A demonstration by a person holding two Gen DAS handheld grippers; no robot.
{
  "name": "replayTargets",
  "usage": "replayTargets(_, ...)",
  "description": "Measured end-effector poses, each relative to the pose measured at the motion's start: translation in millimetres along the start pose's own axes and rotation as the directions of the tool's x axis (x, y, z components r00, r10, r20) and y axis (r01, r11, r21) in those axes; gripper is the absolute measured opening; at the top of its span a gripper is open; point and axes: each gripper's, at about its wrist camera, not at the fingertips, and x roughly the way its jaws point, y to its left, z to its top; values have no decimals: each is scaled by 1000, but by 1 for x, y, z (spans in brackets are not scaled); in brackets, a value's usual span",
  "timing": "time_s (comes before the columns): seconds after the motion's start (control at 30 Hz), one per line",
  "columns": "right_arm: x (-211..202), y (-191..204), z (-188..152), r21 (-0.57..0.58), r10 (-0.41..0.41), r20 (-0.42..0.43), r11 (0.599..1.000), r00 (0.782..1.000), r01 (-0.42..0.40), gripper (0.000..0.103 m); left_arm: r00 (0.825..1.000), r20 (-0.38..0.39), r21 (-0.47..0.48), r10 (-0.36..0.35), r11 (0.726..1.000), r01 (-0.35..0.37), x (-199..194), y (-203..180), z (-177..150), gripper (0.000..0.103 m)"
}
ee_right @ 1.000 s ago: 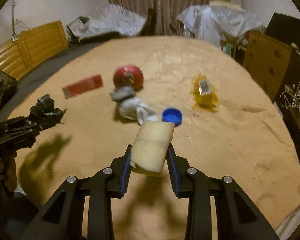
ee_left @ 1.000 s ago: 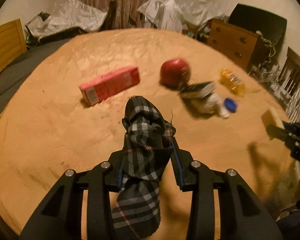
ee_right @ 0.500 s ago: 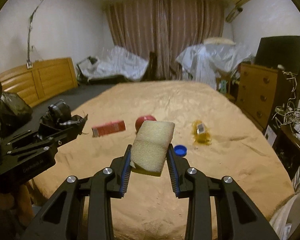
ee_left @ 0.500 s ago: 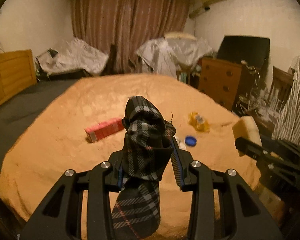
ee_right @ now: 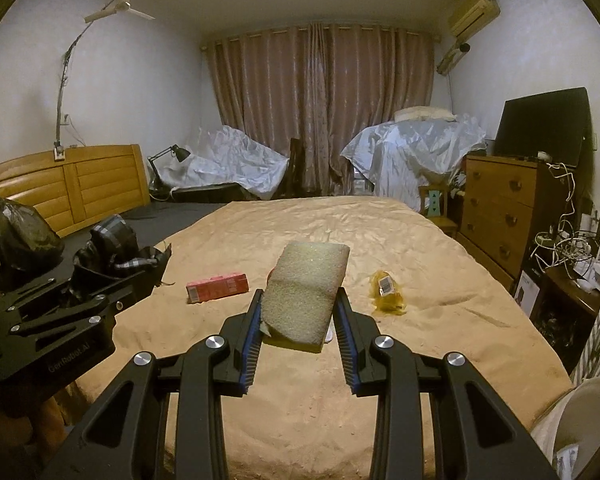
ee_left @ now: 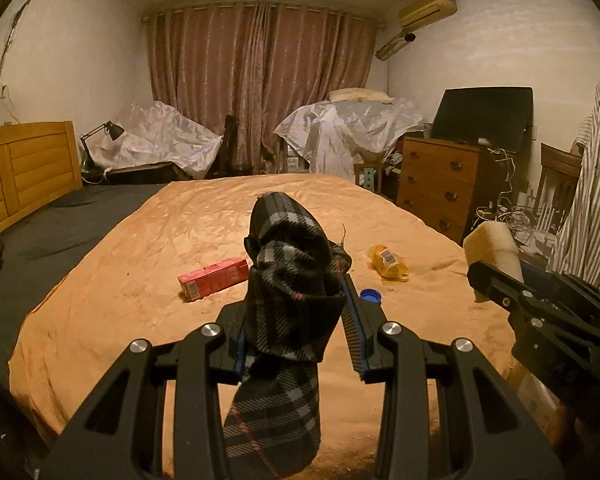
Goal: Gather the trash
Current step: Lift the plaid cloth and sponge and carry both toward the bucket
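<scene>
My left gripper (ee_left: 296, 300) is shut on a dark plaid sock (ee_left: 288, 280) that hangs down between its fingers; it also shows at the left of the right wrist view (ee_right: 116, 240). My right gripper (ee_right: 298, 312) is shut on a yellow sponge (ee_right: 304, 292), also seen at the right of the left wrist view (ee_left: 492, 244). Both are held above the near end of the orange bedspread (ee_right: 380, 240). On it lie a red carton (ee_left: 214, 278), a yellow wrapper (ee_left: 388, 266) and a blue bottle cap (ee_left: 370, 295).
A black trash bag (ee_right: 20, 236) sits at the far left by the wooden headboard (ee_right: 72, 188). A wooden dresser (ee_right: 500, 216) with a dark screen stands right of the bed. Covered furniture and curtains fill the back wall. Tangled cables (ee_right: 564, 240) lie at the right.
Both grippers have pulled back and up from the bed with the sock and the sponge still held. The items on the bed now look farther away.
</scene>
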Motion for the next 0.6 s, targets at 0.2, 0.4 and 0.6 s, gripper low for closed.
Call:
replayTargets(0.2, -7, 1, 1, -1, -3, -7, 1000, 1000, 3, 35, 1000, -7, 1, -7, 1000, 7, -1, 3, -1, 36)
replayTargets(0.4, -13, -6, 7, 3, -31, -19, 1000, 999, 31, 35, 999, -26, 14, -38, 999, 39, 4, -4, 5, 36)
replayTargets(0.6, -25, -31, 8, 14, -82, -32, 996, 996, 82, 35, 995, -41, 31, -91, 995, 93, 11, -27, 9, 37)
